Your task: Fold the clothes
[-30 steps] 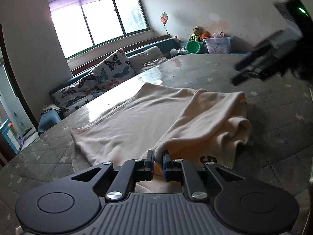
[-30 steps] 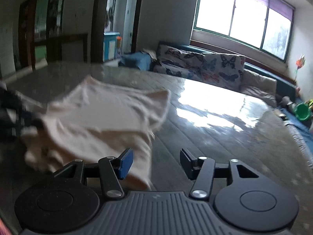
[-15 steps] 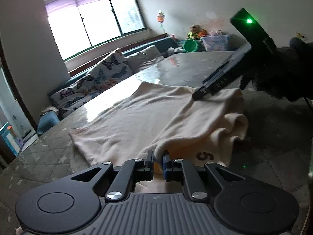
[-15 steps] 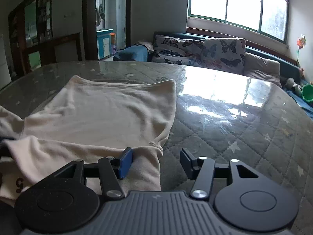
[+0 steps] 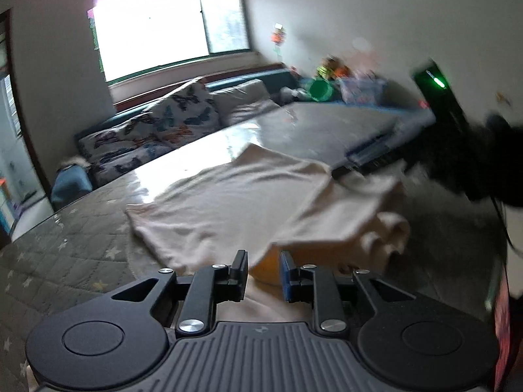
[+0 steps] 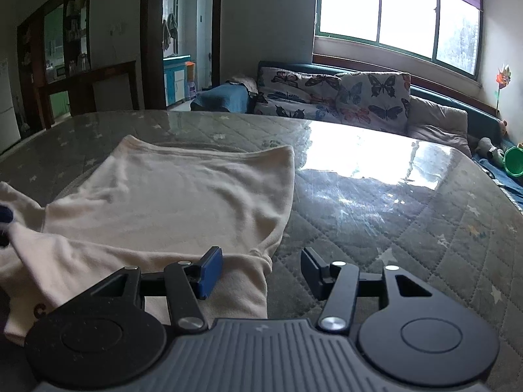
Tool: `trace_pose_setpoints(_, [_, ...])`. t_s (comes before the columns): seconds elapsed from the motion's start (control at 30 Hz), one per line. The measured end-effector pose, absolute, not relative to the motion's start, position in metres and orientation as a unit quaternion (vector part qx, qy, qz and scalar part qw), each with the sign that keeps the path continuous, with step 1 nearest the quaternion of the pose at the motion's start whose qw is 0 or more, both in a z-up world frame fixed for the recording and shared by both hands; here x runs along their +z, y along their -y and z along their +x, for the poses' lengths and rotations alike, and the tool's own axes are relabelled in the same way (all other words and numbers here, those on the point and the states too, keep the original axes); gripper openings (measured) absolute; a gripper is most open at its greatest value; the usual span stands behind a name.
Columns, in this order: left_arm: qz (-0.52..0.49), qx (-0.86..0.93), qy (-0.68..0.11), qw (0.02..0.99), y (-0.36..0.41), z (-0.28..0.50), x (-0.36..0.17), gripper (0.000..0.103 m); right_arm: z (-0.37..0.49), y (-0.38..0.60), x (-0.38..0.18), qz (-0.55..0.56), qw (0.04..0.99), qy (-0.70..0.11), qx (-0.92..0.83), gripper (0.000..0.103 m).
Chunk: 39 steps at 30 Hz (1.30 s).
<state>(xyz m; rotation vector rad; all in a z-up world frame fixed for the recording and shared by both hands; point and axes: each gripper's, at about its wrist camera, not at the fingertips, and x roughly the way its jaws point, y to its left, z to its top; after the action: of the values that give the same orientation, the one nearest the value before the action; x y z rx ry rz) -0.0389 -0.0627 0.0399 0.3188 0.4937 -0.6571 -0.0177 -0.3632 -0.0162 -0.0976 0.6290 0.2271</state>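
Left hand-held gripper (image 5: 263,272) is easing its jaws apart, cream cloth showing in the gap but the pads no longer pressing it. Right hand-held gripper (image 6: 261,269) stands spread, one pad over the folded edge, gripping nothing. The cream garment (image 6: 183,196) lies partly folded on the glass-topped counter (image 6: 392,202). Beyond, butterfly cushions (image 6: 343,93) under the window (image 6: 392,6).

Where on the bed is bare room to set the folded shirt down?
Free: the quilted mattress right of the cream shirt, reaching toward the butterfly pillows, and the strip beyond the shirt's far edge. Crowded: the near left, where the shirt bunches under the left gripper and the right gripper.
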Motion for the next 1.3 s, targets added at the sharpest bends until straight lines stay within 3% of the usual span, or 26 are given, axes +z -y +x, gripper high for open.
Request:
trace_pose_setpoints(0.37, [0.142,-0.323,-0.286,0.891,0.083,0.004,0.026,0.025,-0.010,0.359,-0.019,-0.044,0.940,-0.319,0.116,0.053])
trace_pose_setpoints(0.6, [0.148,-0.331,-0.321,0.875,0.093,0.015,0.009,0.033,-0.007,0.358,-0.023,-0.036,0.935,-0.330,0.126,0.040])
trace_pose_setpoints(0.67, [0.153,-0.334,-0.317,0.874,0.094,0.012,0.008,0.028,-0.006,0.357,-0.025,-0.034,0.934,-0.332,0.128,0.033])
trace_pose_setpoints(0.7, [0.161,-0.335,-0.312,0.874,0.096,0.010,0.008,0.013,-0.006,0.357,-0.025,-0.033,0.934,-0.332,0.128,0.032])
trace_pose_setpoints(0.73, [0.174,-0.333,-0.303,0.876,0.098,0.007,0.008,0.008,-0.006,0.357,-0.025,-0.032,0.934,-0.331,0.127,0.028])
trace_pose_setpoints(0.77, [0.191,-0.328,-0.290,0.878,0.101,0.003,0.009,0.007,-0.007,0.357,-0.025,-0.031,0.936,-0.329,0.124,0.021])
trace_pose_setpoints(0.87, [0.235,-0.310,-0.238,0.890,0.109,-0.009,0.017,0.006,-0.009,0.358,-0.024,-0.028,0.940,-0.318,0.117,0.018])
trace_pose_setpoints(1.0, [0.259,-0.297,-0.195,0.898,0.114,-0.016,0.022,0.011,-0.010,0.358,-0.028,-0.031,0.942,-0.316,0.110,0.020])
trace_pose_setpoints(1.3, [0.230,-0.260,-0.223,0.911,0.099,-0.008,0.020,0.016,-0.025,0.355,-0.013,-0.058,0.949,-0.288,0.115,0.033])
